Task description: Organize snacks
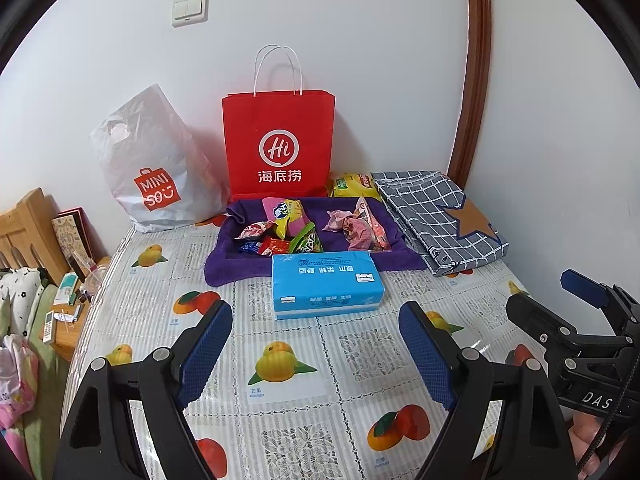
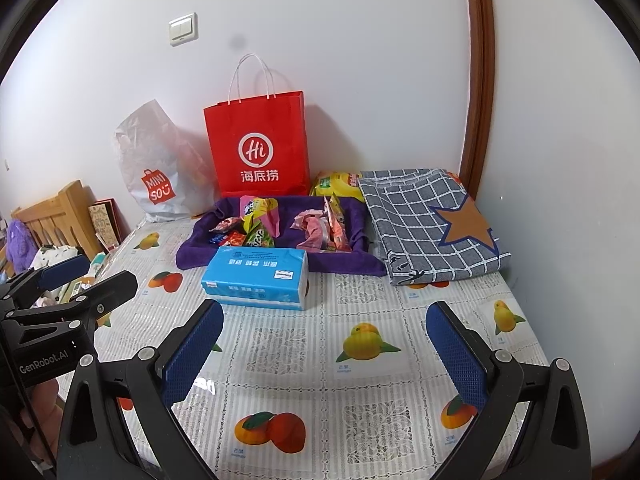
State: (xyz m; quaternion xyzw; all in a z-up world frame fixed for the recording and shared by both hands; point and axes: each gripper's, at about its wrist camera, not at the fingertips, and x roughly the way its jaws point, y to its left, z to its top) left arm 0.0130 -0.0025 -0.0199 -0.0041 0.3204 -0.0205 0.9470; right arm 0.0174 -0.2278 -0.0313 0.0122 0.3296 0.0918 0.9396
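Several wrapped snacks (image 1: 298, 226) lie in a purple cloth basket (image 1: 224, 268) at the far middle of the table; they also show in the right wrist view (image 2: 256, 224), in the same basket (image 2: 188, 258). A yellow snack bag (image 1: 352, 186) sits behind the basket by the wall, and it also shows in the right wrist view (image 2: 336, 184). My left gripper (image 1: 316, 356) is open and empty, low over the table's near side. My right gripper (image 2: 324, 350) is open and empty, beside the left one. Both are well short of the basket.
A blue tissue pack (image 1: 326, 286) lies in front of the basket. A red paper bag (image 1: 280, 140) and a white plastic bag (image 1: 156, 172) stand against the wall. A folded checked cloth (image 1: 440, 220) lies at the right. A wooden headboard (image 1: 28, 232) and clutter are off the left edge.
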